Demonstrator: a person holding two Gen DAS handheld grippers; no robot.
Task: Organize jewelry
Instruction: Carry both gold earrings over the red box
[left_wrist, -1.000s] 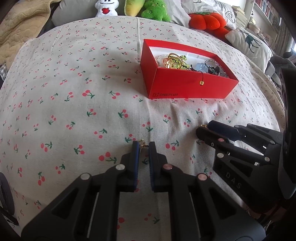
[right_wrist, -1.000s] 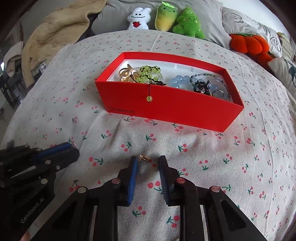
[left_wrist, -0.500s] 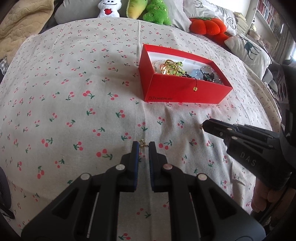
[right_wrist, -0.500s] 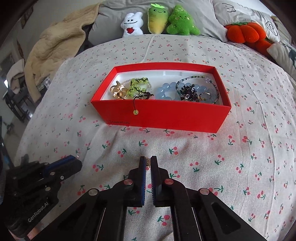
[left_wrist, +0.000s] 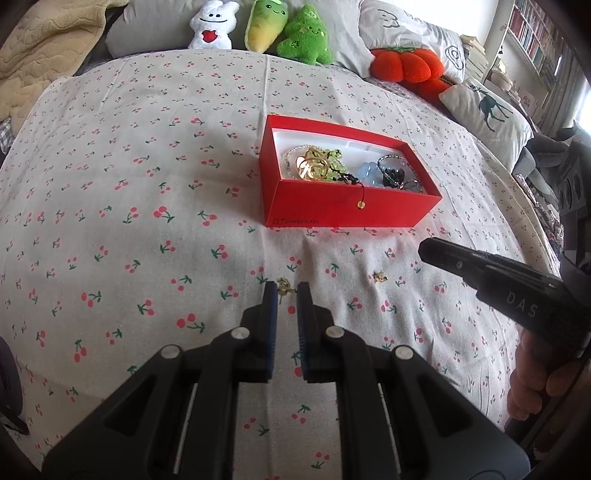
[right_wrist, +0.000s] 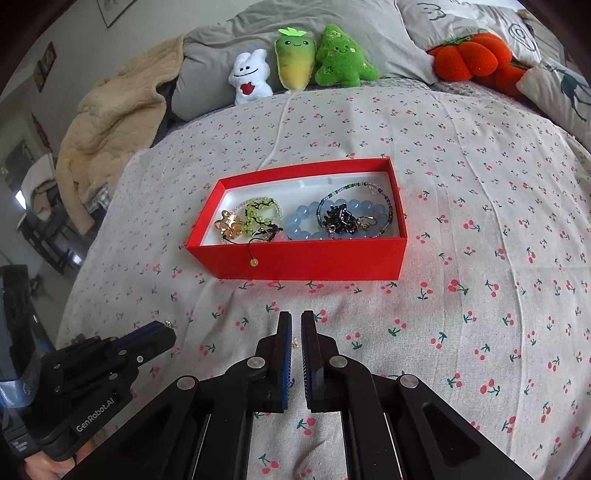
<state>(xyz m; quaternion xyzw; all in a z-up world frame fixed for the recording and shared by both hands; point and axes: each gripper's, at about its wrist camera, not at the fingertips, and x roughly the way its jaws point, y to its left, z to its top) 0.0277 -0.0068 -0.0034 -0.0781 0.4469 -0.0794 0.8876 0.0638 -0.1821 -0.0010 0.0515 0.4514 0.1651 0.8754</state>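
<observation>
A red box (left_wrist: 343, 210) (right_wrist: 314, 258) on the cherry-print bedspread holds bracelets, blue beads (right_wrist: 306, 225) and a gold piece (right_wrist: 229, 225). My left gripper (left_wrist: 284, 290) is nearly shut around a small gold earring (left_wrist: 283, 285) at its tips, raised over the cloth. A second small gold earring (left_wrist: 379, 276) lies on the cloth to its right. My right gripper (right_wrist: 295, 317) is closed to a narrow gap and raised above the cloth; that earring (right_wrist: 294, 343) shows through the gap, lying below, not held.
Plush toys (right_wrist: 295, 66) and pillows line the far edge. An orange pumpkin cushion (right_wrist: 469, 55) sits at the far right, a beige blanket (right_wrist: 110, 122) at the left. The bedspread (right_wrist: 480, 258) falls away at both sides.
Both grippers rose and pulled back from the box. The right gripper closed beside the second earring, then lifted away without it; the earring stays on the cloth.
</observation>
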